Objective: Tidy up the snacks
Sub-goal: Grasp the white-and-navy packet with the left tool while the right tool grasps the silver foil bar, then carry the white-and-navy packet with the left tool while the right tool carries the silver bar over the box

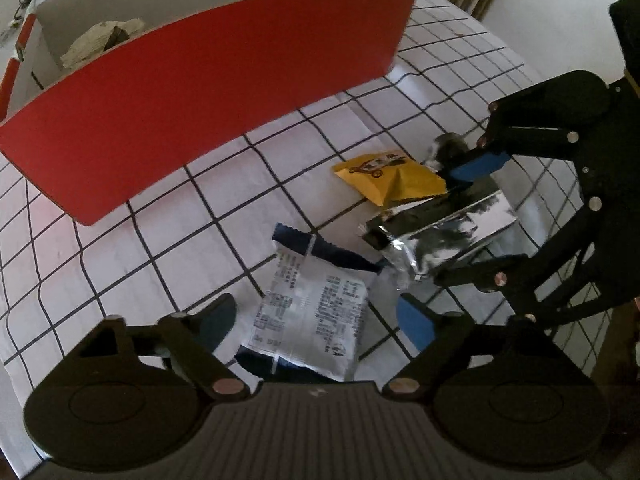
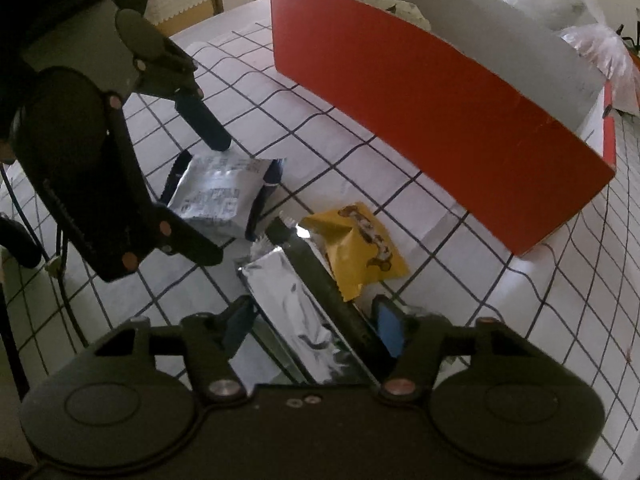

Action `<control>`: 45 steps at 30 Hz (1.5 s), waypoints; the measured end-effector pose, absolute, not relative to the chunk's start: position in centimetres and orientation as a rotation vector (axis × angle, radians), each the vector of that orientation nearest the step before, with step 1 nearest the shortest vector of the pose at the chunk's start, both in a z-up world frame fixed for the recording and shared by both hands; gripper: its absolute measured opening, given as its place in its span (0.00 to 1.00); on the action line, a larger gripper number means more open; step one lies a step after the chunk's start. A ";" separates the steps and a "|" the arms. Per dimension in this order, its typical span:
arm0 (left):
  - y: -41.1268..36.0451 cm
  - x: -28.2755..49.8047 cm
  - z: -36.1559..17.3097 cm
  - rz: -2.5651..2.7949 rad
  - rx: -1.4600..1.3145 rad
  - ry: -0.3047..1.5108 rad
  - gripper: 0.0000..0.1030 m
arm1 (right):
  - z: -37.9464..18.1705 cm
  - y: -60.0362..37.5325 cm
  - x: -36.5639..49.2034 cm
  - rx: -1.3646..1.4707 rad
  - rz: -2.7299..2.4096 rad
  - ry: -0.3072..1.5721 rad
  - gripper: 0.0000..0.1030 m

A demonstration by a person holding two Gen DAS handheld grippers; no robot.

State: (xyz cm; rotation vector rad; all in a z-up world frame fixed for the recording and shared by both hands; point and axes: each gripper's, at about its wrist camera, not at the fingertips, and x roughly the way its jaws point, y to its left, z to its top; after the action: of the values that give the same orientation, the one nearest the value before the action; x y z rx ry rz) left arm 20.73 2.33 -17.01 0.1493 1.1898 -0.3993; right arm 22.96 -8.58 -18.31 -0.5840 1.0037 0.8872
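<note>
Left wrist view: left gripper [image 1: 316, 320] jaws apart astride white printed packet [image 1: 316, 316]. Right gripper [image 2: 314, 326] jaws apart astride silver pouch [image 2: 292, 304]; yellow packet [image 2: 360, 248] touching it. Red box [image 1: 208, 92] beyond, on checked tablecloth [image 1: 132, 272].

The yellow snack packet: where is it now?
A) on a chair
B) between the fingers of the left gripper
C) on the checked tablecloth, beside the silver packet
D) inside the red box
C: the yellow snack packet lies on the checked tablecloth next to the silver packet, outside the red box.
</note>
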 end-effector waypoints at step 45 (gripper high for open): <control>7.1 15.3 -10.8 -0.170 -0.108 1.120 0.45 | -15.4 -11.7 9.9 0.204 0.224 0.897 0.40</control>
State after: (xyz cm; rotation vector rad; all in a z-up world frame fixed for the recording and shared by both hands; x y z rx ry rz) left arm 15.30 7.09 -10.80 -0.1084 1.1200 -0.1700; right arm 9.94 -11.67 -15.42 0.2039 0.8967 0.2241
